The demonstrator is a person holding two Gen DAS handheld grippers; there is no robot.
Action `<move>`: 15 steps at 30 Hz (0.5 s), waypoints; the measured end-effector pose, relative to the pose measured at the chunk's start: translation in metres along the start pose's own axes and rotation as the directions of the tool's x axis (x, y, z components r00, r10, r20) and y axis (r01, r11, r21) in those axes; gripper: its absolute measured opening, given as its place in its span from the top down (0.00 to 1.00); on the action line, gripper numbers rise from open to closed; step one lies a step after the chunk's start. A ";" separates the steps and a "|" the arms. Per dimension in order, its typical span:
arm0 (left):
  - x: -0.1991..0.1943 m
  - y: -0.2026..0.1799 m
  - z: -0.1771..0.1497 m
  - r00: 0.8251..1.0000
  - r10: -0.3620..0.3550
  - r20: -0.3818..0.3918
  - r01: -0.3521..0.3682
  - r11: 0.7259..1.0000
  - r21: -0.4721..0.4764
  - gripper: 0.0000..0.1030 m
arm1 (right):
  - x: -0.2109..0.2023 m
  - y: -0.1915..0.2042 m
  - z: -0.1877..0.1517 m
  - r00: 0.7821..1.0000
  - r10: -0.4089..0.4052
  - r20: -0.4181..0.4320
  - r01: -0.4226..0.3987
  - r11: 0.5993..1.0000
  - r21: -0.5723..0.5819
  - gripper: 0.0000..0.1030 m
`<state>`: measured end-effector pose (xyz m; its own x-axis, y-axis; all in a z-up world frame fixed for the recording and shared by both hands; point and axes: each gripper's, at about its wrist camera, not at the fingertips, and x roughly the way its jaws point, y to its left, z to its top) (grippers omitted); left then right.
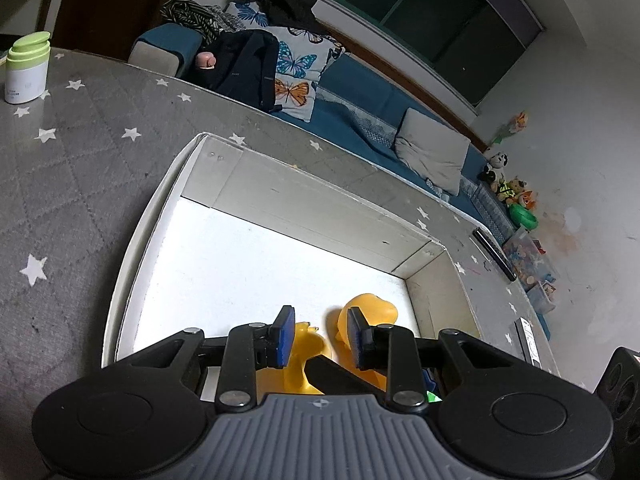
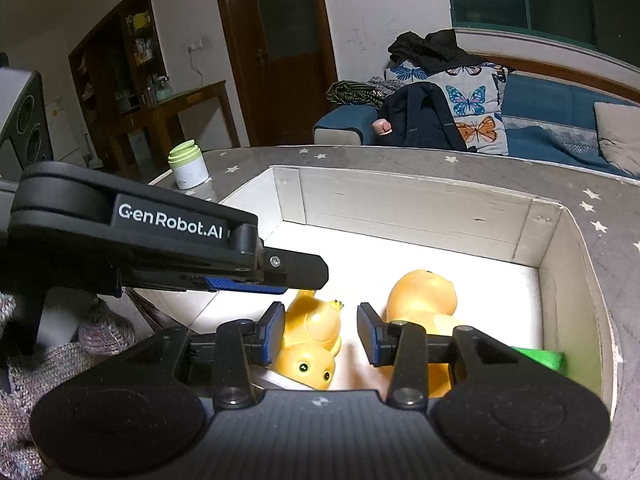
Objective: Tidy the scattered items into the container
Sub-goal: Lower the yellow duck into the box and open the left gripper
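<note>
A white cardboard box [image 1: 304, 196] [image 2: 404, 204] sits on a grey star-patterned table. Inside lie two yellow rubber toys: a lying duck-like toy [image 2: 316, 340] [image 1: 300, 360] and a rounder one [image 2: 424, 292] [image 1: 372, 308], plus a green item [image 2: 540, 358] at the box's right wall. My left gripper [image 1: 320, 336] is open and empty above the toys; it also shows from the side in the right wrist view [image 2: 280, 280]. My right gripper [image 2: 322, 334] is open and empty, hovering over the gap between the two toys.
A white jar with a green lid [image 1: 26, 68] [image 2: 188, 168] stands on the table [image 1: 80, 184] beyond the box. A black remote [image 1: 494, 254] lies near the table's far edge. A blue sofa with pillows [image 2: 560, 120] is behind. A knitted item [image 2: 80, 340] lies left.
</note>
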<state>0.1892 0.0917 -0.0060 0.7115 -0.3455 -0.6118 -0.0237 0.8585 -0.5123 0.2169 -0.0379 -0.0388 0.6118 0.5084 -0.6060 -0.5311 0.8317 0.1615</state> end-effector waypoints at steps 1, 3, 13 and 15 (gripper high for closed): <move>-0.001 0.000 0.000 1.000 0.002 0.001 -0.002 1.000 0.001 0.71 | -0.002 0.000 0.000 1.000 -0.002 0.002 0.002 1.000 -0.001 0.61; -0.003 0.000 0.000 1.000 0.004 0.003 -0.004 1.000 0.001 0.71 | -0.005 0.001 -0.001 1.000 -0.006 0.007 0.006 1.000 -0.003 0.61; -0.018 -0.007 -0.008 1.000 0.011 0.028 -0.011 1.000 0.015 0.71 | -0.021 0.006 -0.004 0.999 -0.024 0.032 0.025 1.000 -0.012 0.57; -0.023 -0.010 -0.011 0.999 0.009 0.035 -0.010 1.000 0.022 0.71 | -0.027 0.007 -0.005 0.999 -0.031 0.042 0.031 0.999 -0.014 0.52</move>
<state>0.1654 0.0872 0.0066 0.7357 -0.3240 -0.5948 -0.0154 0.8700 -0.4929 0.1937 -0.0466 -0.0251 0.6518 0.4916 -0.5774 -0.5199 0.8440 0.1317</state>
